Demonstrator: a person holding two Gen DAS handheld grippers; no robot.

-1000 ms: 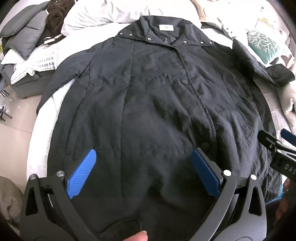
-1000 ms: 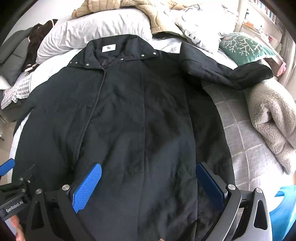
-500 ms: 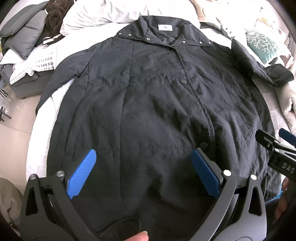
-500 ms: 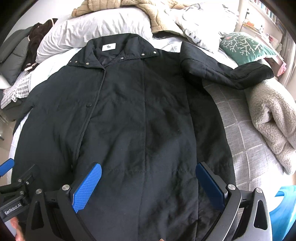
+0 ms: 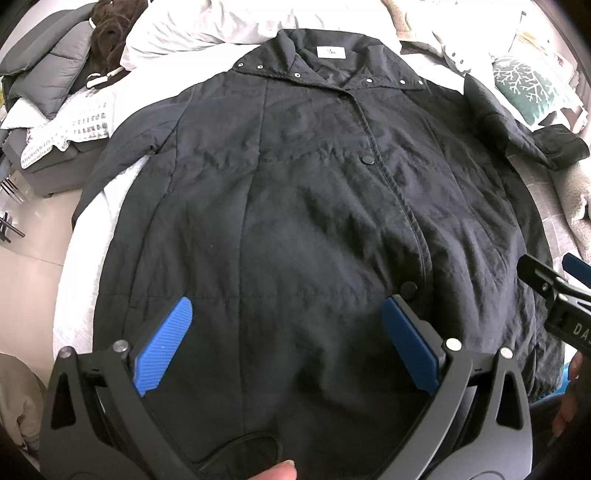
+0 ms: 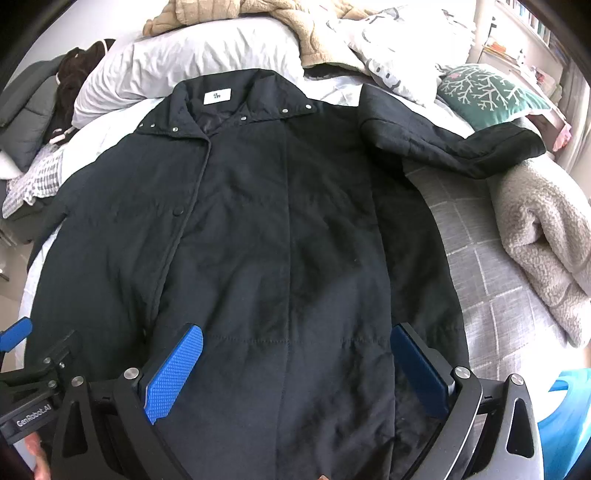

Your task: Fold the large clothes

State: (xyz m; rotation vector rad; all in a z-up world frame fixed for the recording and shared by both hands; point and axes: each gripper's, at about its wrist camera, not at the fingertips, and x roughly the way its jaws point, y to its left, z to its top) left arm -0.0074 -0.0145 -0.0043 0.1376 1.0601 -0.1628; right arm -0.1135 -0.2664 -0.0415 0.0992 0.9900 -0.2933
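A long black padded coat (image 5: pixel 303 206) (image 6: pixel 266 229) lies spread front-up on the bed, collar and white label (image 5: pixel 331 52) (image 6: pixel 217 96) at the far end. Its right sleeve (image 6: pixel 454 147) is bent out over the grey checked blanket. The left sleeve (image 5: pixel 122 155) runs down the bed's left edge. My left gripper (image 5: pixel 286 332) hovers open over the lower left front, blue pads wide apart, nothing between them. My right gripper (image 6: pixel 295 363) is open over the lower right front, also empty. Each gripper shows at the edge of the other's view.
White pillows (image 6: pixel 192 62) and a beige fleece (image 6: pixel 280 14) lie beyond the collar. A green patterned cushion (image 6: pixel 487 92) and a rolled beige blanket (image 6: pixel 543 236) sit at the right. Grey bedding and dark clothes (image 5: pixel 55 70) pile at the left. Floor (image 5: pixel 26 266) shows left of the bed.
Both views have shifted slightly: the coat sits a little lower and closer in frame. Both grippers stay open and hold nothing.
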